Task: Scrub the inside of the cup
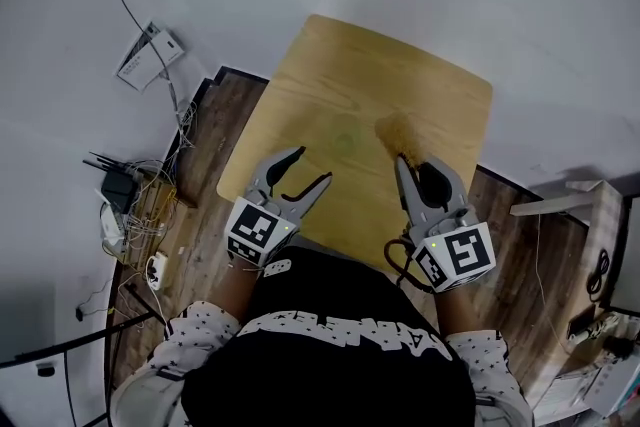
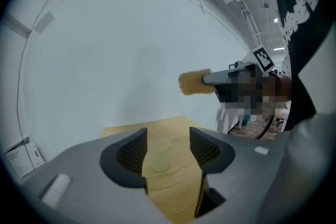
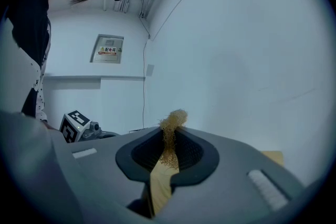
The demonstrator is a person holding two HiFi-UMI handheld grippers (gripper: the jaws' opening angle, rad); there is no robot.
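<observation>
Clamping fibrous scrubber (image 3: 170, 131), right tongs (image 1: 416, 167); left tongs (image 1: 312, 167) spread, cup (image 2: 159, 157) untouched ahead; wall sign (image 3: 108, 49) illegible.

light: bright, even, soft shadows | gripper views: fisheye, dark rounded corners, near parts soft | privacy mosaics

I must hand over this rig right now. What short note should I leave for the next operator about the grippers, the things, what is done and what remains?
Left gripper: open, empty, aimed at the cup.
Right gripper: shut on the tan fibrous scrubber, whose tuft sticks out past the jaws.
Cup: clear, upright on the wooden table, just ahead of the left jaws, untouched. The scrubber is to its right, outside it.
Done: the scrubber is in hand.
Left: probably grip the cup with the left gripper, put the scrubber inside and scrub. The pictures cannot show if any scrubbing has been done.
</observation>
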